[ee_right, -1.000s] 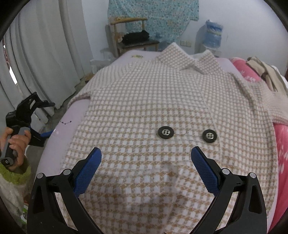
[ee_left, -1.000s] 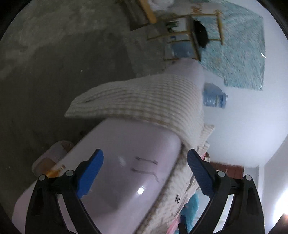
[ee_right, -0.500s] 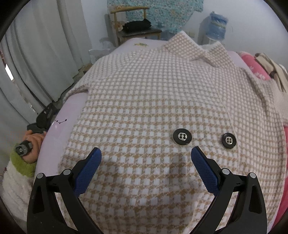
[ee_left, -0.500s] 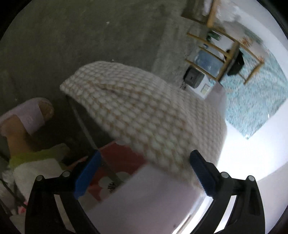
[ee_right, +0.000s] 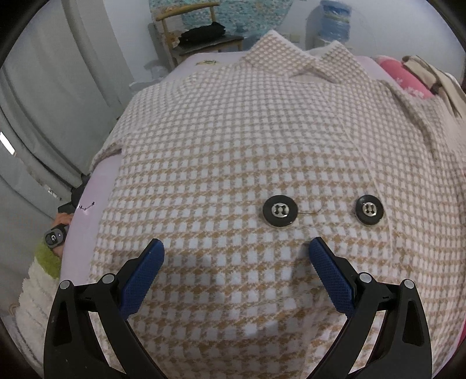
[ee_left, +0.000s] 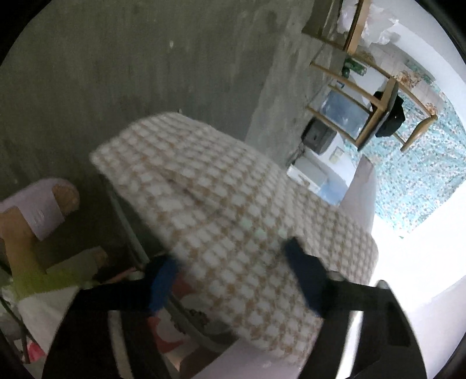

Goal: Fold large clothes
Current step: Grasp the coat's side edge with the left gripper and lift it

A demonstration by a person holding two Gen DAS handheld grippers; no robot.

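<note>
I have the coat (ee_right: 233, 140) spread flat on the bed (ee_right: 96, 186), collar (ee_right: 303, 55) at the far end and two buttons (ee_right: 279, 210) side by side just ahead of my right gripper (ee_right: 236, 256), whose fingers (ee_right: 330, 277) sit spread over the cloth. Behind the bed stands a chair (ee_right: 201, 32), with a water jug (ee_right: 335, 26) to its right. On my left, a sleeve (ee_left: 221, 210) hangs over the bed's edge toward the floor (ee_left: 131, 73), and it lies between the fingers (ee_left: 303, 277) of my left gripper (ee_left: 230, 277), which have just been closing.
</note>
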